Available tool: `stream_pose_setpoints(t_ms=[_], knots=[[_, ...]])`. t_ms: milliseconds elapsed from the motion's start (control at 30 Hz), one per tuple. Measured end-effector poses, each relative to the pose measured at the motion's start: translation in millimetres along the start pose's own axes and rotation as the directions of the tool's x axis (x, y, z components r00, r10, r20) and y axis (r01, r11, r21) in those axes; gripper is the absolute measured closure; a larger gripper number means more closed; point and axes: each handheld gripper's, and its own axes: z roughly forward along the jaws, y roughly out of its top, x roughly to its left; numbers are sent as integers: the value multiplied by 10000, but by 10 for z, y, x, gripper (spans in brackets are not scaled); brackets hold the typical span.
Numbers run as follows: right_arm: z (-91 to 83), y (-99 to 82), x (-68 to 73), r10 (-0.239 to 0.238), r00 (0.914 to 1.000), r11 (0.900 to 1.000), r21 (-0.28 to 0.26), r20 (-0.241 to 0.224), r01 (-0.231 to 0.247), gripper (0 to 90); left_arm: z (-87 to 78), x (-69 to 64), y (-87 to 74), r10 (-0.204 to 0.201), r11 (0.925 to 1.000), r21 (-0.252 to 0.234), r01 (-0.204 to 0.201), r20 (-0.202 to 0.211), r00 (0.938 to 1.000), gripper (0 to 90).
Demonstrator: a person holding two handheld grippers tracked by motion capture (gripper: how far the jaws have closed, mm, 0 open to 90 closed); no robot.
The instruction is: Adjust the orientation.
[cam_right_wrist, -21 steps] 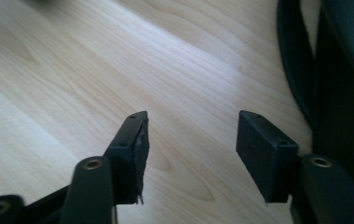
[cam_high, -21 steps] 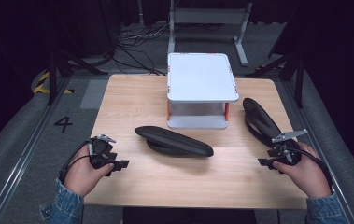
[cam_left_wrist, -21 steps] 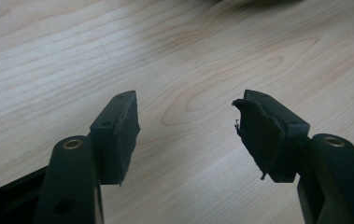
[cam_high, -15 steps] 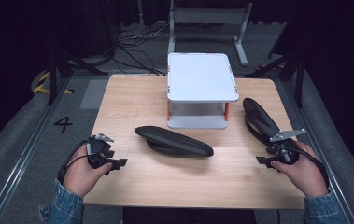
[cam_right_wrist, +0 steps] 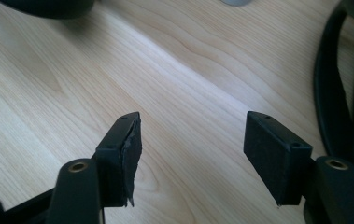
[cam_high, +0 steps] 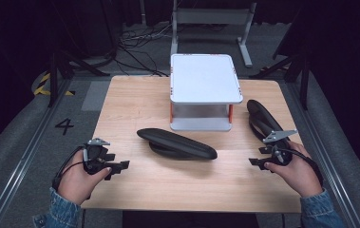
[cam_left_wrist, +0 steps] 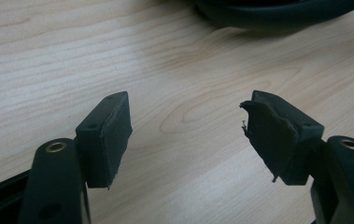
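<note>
1. Resting at the near left of the wooden table (cam_high: 135, 109), the left gripper (cam_high: 119, 165) has its jaws spread on nothing.
2. The right gripper (cam_high: 256, 162), near right, is likewise spread and empty.
3. A black shoe (cam_high: 177, 143) lies mid-table before a white stand (cam_high: 205, 78); another shoe (cam_high: 262, 116) lies right.
4. Floor marking (cam_high: 64, 126) reads "4".

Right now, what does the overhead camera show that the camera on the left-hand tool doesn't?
High view alone: the white two-tier stand, a second dark slipper-like object at the table's right edge, both hands, the right gripper, the floor with cables and a painted 4.

Left gripper view alone: a close look at the left gripper, jaws apart with nothing between them, and the frayed edge of one pad.

Shared: the wooden table and the dark object in the middle, only its edge visible up close.
</note>
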Motion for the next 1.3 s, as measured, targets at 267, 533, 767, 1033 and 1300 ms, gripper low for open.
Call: stream_pose_setpoints(t_ms=[267, 533, 767, 1033, 1300], knots=[[115, 165, 146, -254, 9994, 9994, -255, -231, 248, 361, -76, 5, -64, 466, 9974, 572, -432, -589, 9972, 313], [250, 387, 433, -1676, 9840, 9846, -614, -609, 1639, 350, -59, -4, -95, 481, 9968, 670, -445, -523, 9975, 304], [412, 566, 683, -2962, 9536, 9540, -636, -528, 2928, 313, -46, 1, -95, 477, 9964, 729, -442, -473, 9977, 300], [621, 670, 880, -3670, 9275, 9290, -796, -711, 3614, 281, -9, -10, -83, 505, 9950, 884, -470, -371, 9980, 299], [785, 774, 1012, -4091, 9117, 9112, -685, -366, 4062, 280, 36, -10, -67, 522, 9935, 1022, -495, -237, 9984, 296]])
